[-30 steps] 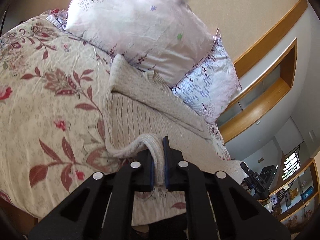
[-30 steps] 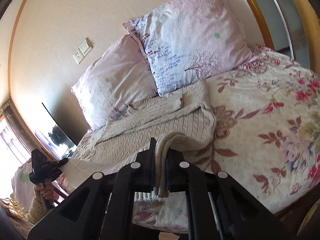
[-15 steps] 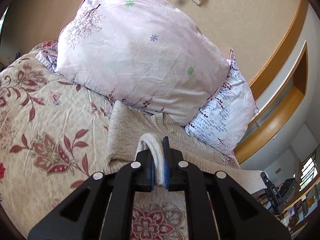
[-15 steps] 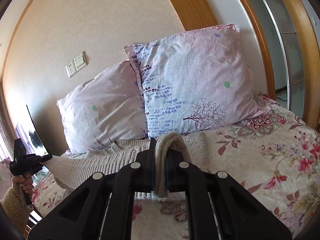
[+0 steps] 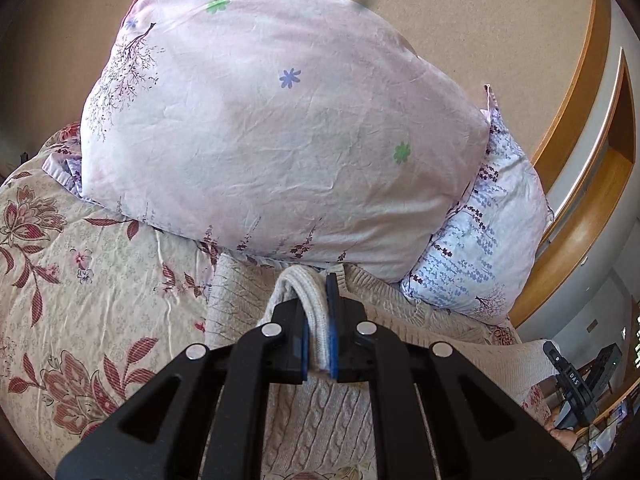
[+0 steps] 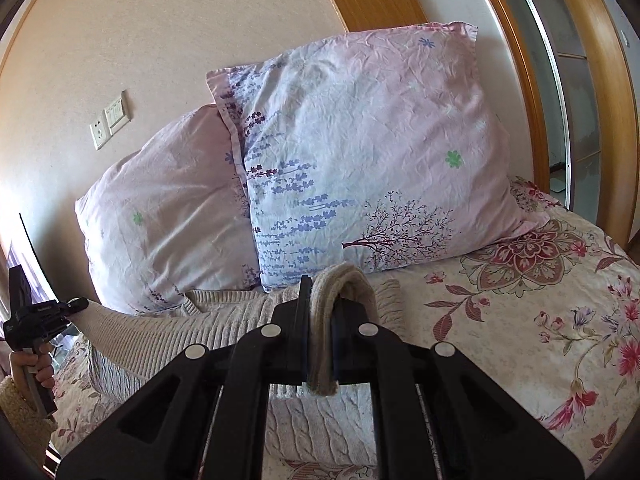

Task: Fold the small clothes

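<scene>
On bed, both tools (image 5: pixel 318 322) (image 6: pixel 320 326) clamping sweater (image 5: pixel 320 416)

beige cable-knit sweater (image 5: pixel 320 412), pink flower-print pillows (image 5: pixel 280 128), cream bedspread (image 5: pixel 80 280) with red florals.

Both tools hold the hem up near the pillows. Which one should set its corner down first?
Probably the left tool: its pinched edge of the beige cable-knit sweater already sits over the collar beneath the pink floral pillow. The right tool shows no clear advantage.
</scene>
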`<state>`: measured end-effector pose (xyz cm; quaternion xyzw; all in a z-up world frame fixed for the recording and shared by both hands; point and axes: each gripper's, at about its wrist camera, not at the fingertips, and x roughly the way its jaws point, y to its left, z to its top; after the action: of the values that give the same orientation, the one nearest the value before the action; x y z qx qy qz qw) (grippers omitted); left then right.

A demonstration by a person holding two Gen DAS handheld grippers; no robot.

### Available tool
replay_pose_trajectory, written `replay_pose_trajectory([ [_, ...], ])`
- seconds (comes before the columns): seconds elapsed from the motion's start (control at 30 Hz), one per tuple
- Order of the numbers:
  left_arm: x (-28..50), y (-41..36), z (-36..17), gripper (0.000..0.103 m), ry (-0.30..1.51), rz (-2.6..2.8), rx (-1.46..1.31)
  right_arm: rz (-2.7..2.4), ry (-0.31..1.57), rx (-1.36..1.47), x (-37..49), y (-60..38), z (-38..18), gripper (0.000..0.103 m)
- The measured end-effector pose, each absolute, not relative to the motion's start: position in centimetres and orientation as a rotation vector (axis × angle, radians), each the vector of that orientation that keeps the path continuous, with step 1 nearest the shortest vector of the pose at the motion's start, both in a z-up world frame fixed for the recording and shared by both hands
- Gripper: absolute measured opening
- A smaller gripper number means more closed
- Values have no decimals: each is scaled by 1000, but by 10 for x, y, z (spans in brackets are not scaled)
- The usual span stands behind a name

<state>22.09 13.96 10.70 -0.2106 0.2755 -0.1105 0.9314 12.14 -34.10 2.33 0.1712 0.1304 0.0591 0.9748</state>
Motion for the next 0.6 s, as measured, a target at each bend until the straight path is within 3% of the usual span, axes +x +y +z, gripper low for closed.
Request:
replay_pose_trajectory([
  [0.6, 283, 134, 51, 7, 704, -133, -481, 84, 479, 460, 195, -357, -20, 8],
])
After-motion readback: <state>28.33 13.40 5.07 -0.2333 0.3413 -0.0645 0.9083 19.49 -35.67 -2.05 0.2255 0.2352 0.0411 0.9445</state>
